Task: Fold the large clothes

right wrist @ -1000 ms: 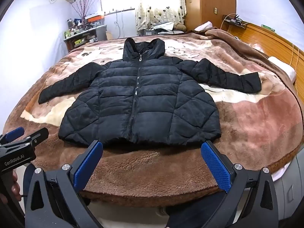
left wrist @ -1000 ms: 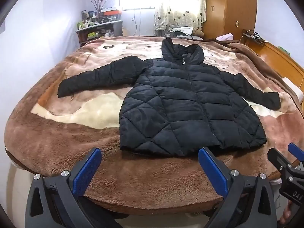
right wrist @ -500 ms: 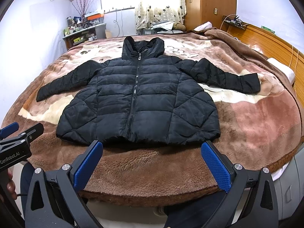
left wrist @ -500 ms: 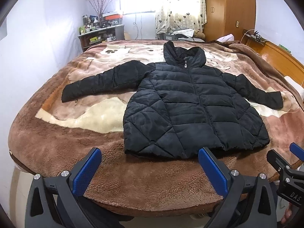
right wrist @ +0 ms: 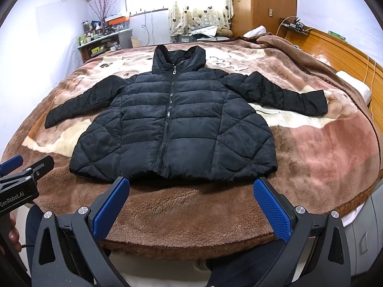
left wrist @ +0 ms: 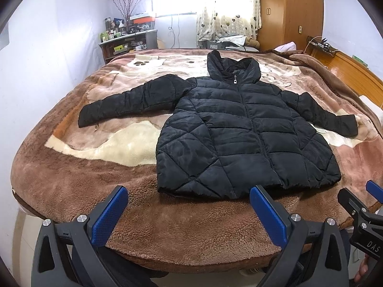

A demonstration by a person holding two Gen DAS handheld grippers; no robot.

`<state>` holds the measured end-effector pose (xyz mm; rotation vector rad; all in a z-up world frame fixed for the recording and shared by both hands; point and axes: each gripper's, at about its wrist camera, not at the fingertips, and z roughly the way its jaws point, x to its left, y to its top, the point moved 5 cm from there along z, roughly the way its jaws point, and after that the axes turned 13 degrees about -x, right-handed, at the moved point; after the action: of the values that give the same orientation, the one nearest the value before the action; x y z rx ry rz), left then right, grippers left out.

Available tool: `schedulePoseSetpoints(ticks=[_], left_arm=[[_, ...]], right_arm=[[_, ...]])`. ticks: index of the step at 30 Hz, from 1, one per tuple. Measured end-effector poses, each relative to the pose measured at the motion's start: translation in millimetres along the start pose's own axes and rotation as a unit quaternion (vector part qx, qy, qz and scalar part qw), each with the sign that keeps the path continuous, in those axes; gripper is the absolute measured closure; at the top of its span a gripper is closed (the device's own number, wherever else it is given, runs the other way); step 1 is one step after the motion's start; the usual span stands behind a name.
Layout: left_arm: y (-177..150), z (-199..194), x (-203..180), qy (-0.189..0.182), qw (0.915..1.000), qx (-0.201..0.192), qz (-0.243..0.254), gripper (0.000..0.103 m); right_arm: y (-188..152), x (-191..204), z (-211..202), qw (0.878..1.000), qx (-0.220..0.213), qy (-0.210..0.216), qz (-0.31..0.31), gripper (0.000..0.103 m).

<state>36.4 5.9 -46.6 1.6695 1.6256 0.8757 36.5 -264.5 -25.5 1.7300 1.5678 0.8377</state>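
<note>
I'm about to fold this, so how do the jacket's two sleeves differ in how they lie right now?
The sleeve on the view's left lies on the blanket's brown-and-cream part; the sleeve on the view's right crosses a cream band. The left cuff points toward the bed edge, the right cuff toward the pillow. Both lie flat, spread out from the black jacket, untouched.

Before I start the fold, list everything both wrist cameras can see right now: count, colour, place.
puffer jacket: one, black, zipped, hooded, flat on the bed with sleeves spread
blanket: one, brown, pink and cream plush, covering the bed
headboard: one, orange wood, right side of the bed
wardrobe: one, orange-brown wood, far wall
curtain: one, cream with dark hearts, at the window
shelf: one, grey, cluttered, far left corner
pillow: one, white, by the headboard
left gripper: one, black with blue pads, open, above the near blanket edge
right gripper: one, black with blue pads, open, near the jacket hem
</note>
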Motion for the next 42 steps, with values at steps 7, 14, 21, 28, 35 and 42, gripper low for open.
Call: schedulePoseSetpoints(ticks=[7, 14, 21, 28, 35, 42], left_arm=[[-0.6, 0.5, 2.2, 0.000, 1.0000, 0.001, -0.001, 0.000], [-1.0, 1.6, 3.5, 0.001, 1.0000, 0.001, 0.000, 0.000], [-0.9, 2.1, 3.4, 0.002, 1.0000, 0.002, 0.001, 0.000], [-0.9, 2.5, 3.9, 0.002, 1.0000, 0.002, 0.001, 0.000], [-1.4, 3.4, 3.9, 0.003, 1.0000, 0.002, 0.002, 0.000], [-4.8, 10.3, 5.6, 0.002, 1.0000, 0.007, 0.001, 0.000]], right_arm=[[0.4, -0.3, -0.2, 1.000, 0.000, 0.000, 0.000, 0.000], [-0.1, -0.7, -0.2, 1.000, 0.000, 0.000, 0.000, 0.000], [0.2, -1.1, -0.3, 1.000, 0.000, 0.001, 0.000, 0.000], [0.9, -0.8, 0.1, 1.000, 0.001, 0.001, 0.001, 0.000], [-0.7, -1.9, 1.5, 1.000, 0.002, 0.000, 0.001, 0.000], [-4.6, -3.8, 4.9, 1.000, 0.007, -0.002, 0.002, 0.000]])
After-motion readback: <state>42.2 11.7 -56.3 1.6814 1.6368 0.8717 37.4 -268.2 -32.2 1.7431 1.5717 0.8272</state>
